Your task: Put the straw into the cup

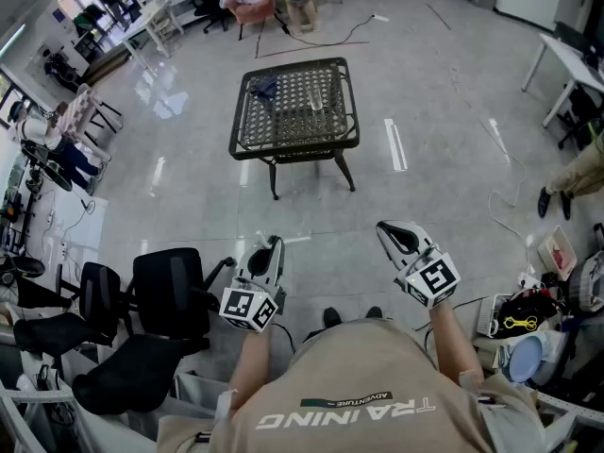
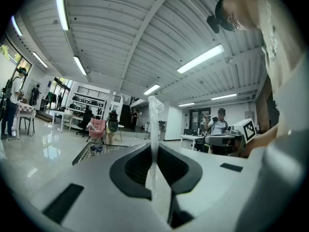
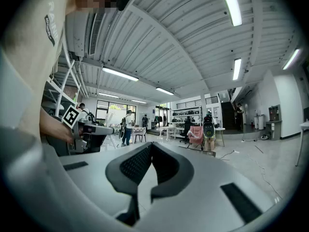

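A clear cup [image 1: 316, 98] stands on a black mesh table [image 1: 247, 138] a few steps ahead of me. Both grippers are held close to my body, far from the table. My left gripper [image 1: 273, 245] is shut on a thin straw in a clear wrapper [image 2: 154, 124], which rises upright from between the jaws of the left gripper [image 2: 153, 148]. My right gripper [image 1: 391, 230] is level at the right, and in the right gripper view the right gripper [image 3: 151, 146] has its jaws together with nothing in them. The straw cannot be made out in the head view.
A small dark blue object [image 1: 265, 87] lies on the table's far left. Black office chairs [image 1: 170, 295] crowd the floor at my left. Bags and clutter [image 1: 533, 324] sit at my right, and a person's legs [image 1: 578, 176] stand by the right edge.
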A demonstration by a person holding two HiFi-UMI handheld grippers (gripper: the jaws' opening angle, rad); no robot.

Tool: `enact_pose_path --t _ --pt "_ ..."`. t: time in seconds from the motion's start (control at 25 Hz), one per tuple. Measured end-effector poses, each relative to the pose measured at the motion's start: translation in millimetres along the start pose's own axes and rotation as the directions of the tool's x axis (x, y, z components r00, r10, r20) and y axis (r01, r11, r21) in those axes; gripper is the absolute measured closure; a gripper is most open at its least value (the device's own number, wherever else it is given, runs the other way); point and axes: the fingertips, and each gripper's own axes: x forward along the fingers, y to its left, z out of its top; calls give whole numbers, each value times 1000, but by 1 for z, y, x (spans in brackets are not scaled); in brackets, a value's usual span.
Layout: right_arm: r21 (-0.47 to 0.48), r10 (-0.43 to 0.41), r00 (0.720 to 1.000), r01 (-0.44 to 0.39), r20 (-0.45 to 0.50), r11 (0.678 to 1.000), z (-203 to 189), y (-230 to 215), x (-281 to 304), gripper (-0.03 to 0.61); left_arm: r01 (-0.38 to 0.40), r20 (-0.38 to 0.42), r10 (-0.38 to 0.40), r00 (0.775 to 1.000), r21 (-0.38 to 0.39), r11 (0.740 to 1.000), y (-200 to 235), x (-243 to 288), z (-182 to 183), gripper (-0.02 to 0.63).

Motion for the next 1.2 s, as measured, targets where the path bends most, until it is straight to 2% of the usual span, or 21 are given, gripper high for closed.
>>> enact_pose_path --t 0.52,0.88,1.2 --pt "-20 3 1000 -3 -1 1000 9 9 13 560 18 12 -18 1000 7 1000 12 -3 7 569" --pt "-42 -3 999 2 -33 999 3 18 35 560 32 21 -32 999 -9 999 40 -2 5 569" --pt "-37 -62 998 61 -18 997 6 27 59 560 83 -2 -83 997 -17 996 68 2 1 569"
